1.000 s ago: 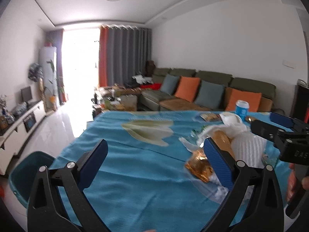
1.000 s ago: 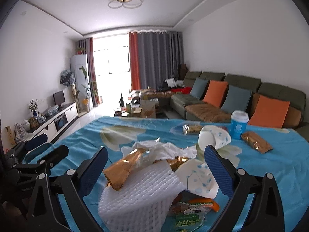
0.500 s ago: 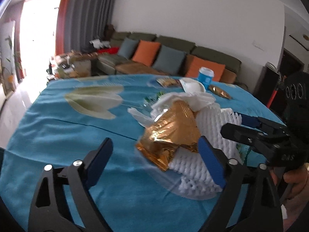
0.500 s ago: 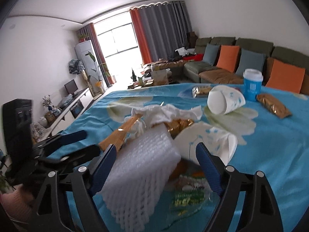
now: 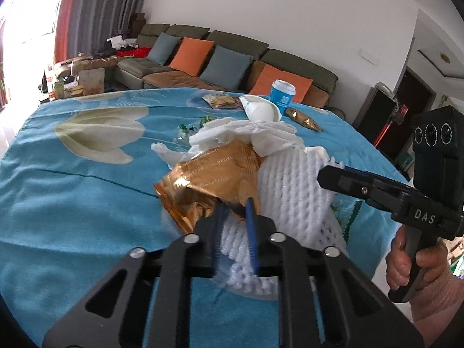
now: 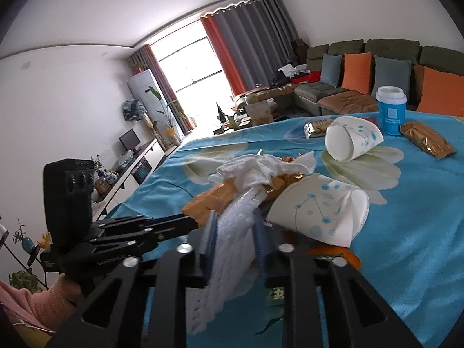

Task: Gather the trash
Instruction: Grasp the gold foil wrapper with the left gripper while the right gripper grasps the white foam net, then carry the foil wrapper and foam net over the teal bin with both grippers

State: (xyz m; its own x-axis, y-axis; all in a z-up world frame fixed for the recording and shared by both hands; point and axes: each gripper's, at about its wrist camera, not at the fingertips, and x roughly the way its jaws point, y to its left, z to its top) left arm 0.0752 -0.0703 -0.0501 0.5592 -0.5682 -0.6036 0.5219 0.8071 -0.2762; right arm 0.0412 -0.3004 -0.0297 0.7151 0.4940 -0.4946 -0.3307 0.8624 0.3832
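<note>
A pile of trash lies on the blue flowered tablecloth (image 5: 72, 203): a gold foil wrapper (image 5: 211, 179), a white foam net (image 5: 290, 191) and crumpled tissue (image 5: 252, 133). My left gripper (image 5: 235, 214) is closing, and its blue pads pinch the near edge of the gold wrapper over the foam net. My right gripper (image 6: 234, 224) is also closing, and the foam net (image 6: 229, 243) is squeezed between its pads. Each gripper shows in the other's view: the right gripper (image 5: 323, 174) reaches in from the right, the left gripper (image 6: 188, 221) from the left. A crushed paper cup (image 6: 319, 211) leans on the pile.
Farther back lie another paper cup (image 6: 353, 142), a blue lidded cup (image 6: 390, 110), a gold snack packet (image 6: 426, 140) and a biscuit packet (image 5: 220, 100). A sofa (image 5: 232, 46) stands behind the table, a TV cabinet (image 6: 139, 162) to the left. A hand (image 5: 406, 264) holds the right gripper.
Both grippers tipped down and came in on the pile. Their jaws went from wide open to nearly together, the left on the gold wrapper, the right on the foam net.
</note>
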